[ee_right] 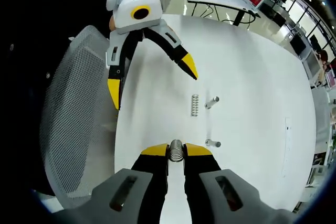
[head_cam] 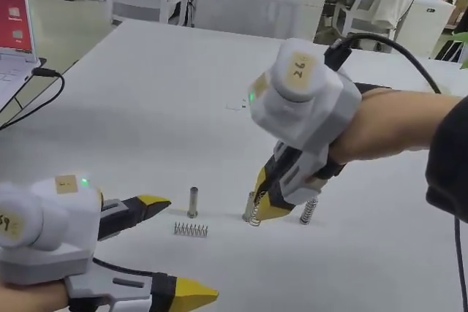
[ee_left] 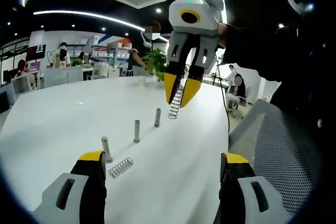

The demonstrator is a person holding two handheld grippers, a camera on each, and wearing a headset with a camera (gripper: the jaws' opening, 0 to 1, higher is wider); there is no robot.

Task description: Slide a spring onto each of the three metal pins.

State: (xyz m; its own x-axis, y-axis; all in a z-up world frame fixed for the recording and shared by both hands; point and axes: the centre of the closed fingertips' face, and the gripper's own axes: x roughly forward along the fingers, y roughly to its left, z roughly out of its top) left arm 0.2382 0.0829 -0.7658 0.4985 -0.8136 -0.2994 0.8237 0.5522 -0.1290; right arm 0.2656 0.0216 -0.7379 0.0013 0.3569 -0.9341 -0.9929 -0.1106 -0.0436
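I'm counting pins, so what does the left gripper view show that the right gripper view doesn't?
Left gripper view: a third pin already wearing a spring, plus the held spring seen side-on. Right gripper view: that spring end-on in the shut right gripper, and the open left gripper from the front. Both: two bare pins and the loose spring.

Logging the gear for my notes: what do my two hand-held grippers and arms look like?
The right hand-held gripper and left hand-held gripper have rounded white bodies, grey-black jaws with yellow tips, a green light and a tan handwritten sticker. A black cable leaves the right one; that arm wears a dark sleeve.
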